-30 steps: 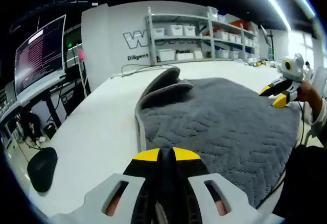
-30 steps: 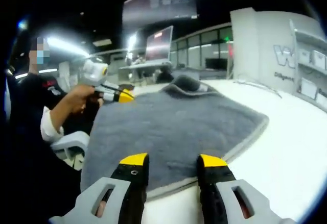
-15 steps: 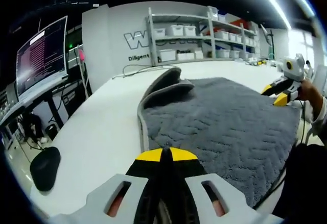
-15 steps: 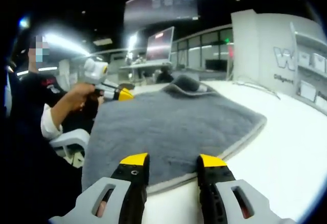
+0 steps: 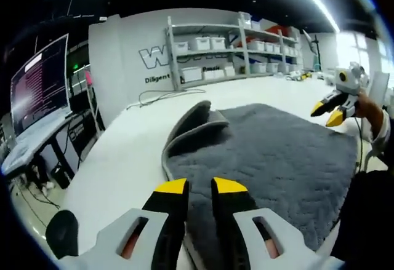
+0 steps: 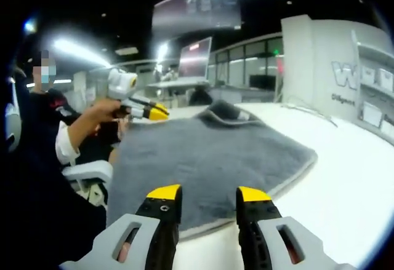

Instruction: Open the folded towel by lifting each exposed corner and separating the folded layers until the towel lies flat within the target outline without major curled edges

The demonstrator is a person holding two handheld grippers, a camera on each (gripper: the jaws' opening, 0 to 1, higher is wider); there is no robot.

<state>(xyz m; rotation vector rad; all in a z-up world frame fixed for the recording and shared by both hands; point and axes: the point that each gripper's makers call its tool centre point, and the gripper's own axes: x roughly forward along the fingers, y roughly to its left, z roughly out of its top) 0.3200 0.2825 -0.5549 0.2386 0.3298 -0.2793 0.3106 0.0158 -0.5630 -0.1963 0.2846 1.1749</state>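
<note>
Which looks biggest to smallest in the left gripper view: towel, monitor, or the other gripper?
1. towel, by far the largest.
2. monitor at the left edge.
3. right gripper, smallest.

This is apparent size only: fisheye distortion and distance make true sizes unsure.

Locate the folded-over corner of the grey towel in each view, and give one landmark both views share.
Left gripper view: the folded-over corner humps up at the towel's far-left end, above centre, beyond the open left gripper.
Right gripper view: the folded-over corner sits at the towel's far edge, just above centre, beyond the open right gripper.
Shared landmark: the white wall with dark lettering.
</note>
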